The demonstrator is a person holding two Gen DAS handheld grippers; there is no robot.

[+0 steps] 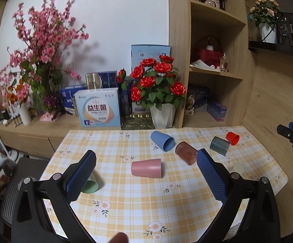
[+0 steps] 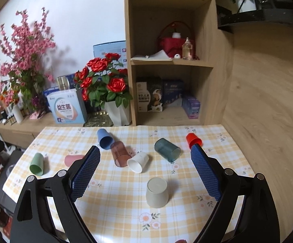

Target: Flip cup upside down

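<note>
Table [image 2: 126, 212]: I see it under a yellow checked cloth with flower prints, carrying every cup.
Left gripper [image 1: 146, 158]: I have it hanging above the cloth, jaws spread wide, nothing between them; the pink cup lies in the gap ahead.
Right gripper [image 2: 145, 151]: I have it released too, jaws far apart, holding nothing, above the near part of the table.
Beige cup [image 2: 157, 192]: it stands upside down, base on top, nearest my right camera, apart from the rest.
Teal cup [image 2: 167, 149]: on its side, mouth toward the camera, between the white and red cups.
Brown cup [image 2: 120, 154]: clear-tinted, on its side, just beside the white cup and near the blue one.
Blue cup [image 2: 105, 138]: on its side at the far edge.
Pink cup [image 1: 146, 167]: on its side, mid-table in the left view.
Green cup [image 2: 37, 164]: on its side at the left end, partly behind my left finger in the left view.
White cup [image 2: 138, 161]: on its side, mouth toward me.
Red cup [image 2: 193, 139]: the smallest, tipped over at the far right.
</note>
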